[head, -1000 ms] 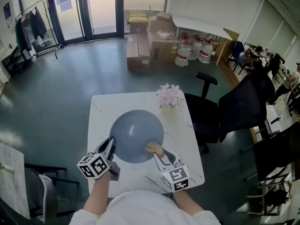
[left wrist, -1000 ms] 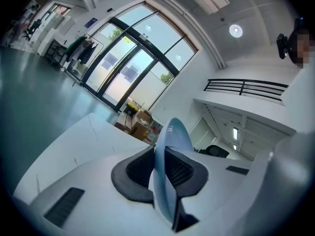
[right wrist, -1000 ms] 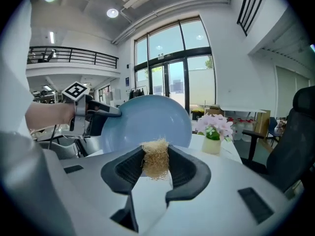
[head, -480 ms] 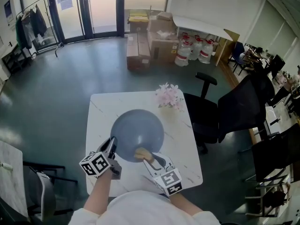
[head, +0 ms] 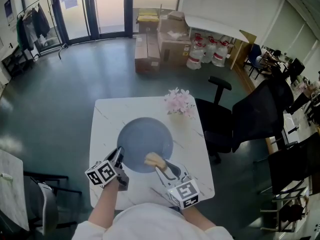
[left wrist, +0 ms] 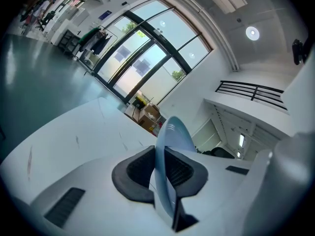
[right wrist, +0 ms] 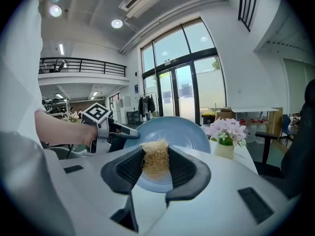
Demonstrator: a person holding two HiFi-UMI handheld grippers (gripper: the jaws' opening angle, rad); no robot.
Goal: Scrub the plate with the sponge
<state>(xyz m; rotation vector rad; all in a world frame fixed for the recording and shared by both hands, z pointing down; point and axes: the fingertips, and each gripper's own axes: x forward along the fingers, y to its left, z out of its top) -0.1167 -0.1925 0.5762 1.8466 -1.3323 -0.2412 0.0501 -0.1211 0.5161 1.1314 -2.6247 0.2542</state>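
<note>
Left gripper point(head: 118, 157): jaws clenched on the near-left rim of the blue-grey plate point(head: 145, 140); the left gripper view shows the rim edge-on, pinched between the two dark pads point(left wrist: 140, 168).

Right gripper point(head: 161, 167): jaws closed on a tan, fibrous sponge point(head: 154, 160), which stands proud of the fingertips; the sponge sits at the plate's near rim, over its hollow face; contact with the plate cannot be confirmed from any view.

Plate: held over the middle of the white marbled table point(head: 107, 119), tilted, with the hollow face turned toward the right gripper; whether its underside rests on the table cannot be told.

Other items: a small vase of pink flowers point(head: 179, 103) stands near the table's far right corner, apart from the plate; a black office chair point(head: 240, 119) is just beside the table on the right; cardboard boxes point(head: 149, 51) are on the floor, well beyond the table.
</note>
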